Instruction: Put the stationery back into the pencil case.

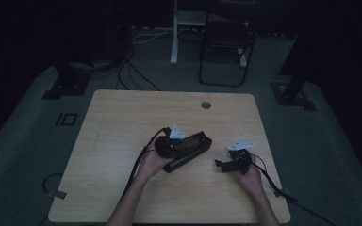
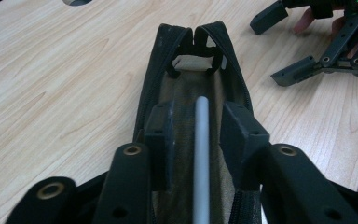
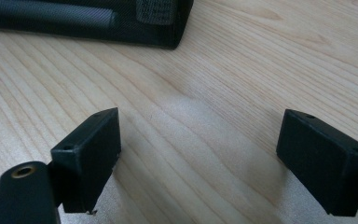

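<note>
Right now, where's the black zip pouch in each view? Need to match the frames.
High view: black pouch at table centre, under the left gripper.
Left gripper view: centre, running away from the camera, unzipped, a grey rod inside between the jaws.
Right gripper view: top left corner, its end on the wood.
Shared landmark: the light wooden tabletop, and the right gripper, jaws spread.

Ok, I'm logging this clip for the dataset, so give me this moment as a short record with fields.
surface: wooden table
item: open black pouch, lying on the table
inside the pouch: grey rod
left gripper: jaws inside the pouch, either side of the rod, apart from it
right gripper: jaws wide apart over bare wood, beside the pouch
</note>
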{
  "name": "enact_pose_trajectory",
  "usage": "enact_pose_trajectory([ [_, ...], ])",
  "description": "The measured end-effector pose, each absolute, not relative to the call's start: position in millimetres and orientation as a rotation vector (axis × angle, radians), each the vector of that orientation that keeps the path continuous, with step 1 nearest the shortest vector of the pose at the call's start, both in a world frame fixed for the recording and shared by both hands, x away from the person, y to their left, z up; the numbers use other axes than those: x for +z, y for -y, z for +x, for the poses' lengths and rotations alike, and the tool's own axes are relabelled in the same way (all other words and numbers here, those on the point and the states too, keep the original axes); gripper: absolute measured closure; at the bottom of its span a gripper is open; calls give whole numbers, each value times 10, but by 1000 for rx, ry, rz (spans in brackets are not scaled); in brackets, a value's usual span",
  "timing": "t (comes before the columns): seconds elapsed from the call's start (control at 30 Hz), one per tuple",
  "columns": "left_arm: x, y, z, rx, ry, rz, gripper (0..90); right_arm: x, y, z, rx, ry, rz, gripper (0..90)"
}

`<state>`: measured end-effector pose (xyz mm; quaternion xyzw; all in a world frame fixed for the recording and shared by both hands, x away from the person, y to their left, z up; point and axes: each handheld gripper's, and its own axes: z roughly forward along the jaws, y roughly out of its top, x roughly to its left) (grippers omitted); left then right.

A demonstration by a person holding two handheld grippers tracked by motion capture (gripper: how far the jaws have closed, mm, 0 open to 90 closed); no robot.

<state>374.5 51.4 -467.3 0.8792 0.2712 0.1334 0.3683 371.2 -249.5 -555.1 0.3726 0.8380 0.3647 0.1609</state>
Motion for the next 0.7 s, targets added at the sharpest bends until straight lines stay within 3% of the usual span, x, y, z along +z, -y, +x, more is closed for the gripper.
enact_pose_trajectory([
  [0.37,-4634,-602,3753,297,-718,2227,488,-5551,2495,3713,1042,-2393,1063,138],
  [0.7,-4557,-716,3723,330,-725,2199,388,-5551,2495,3712,1041,-2393,1064,138],
])
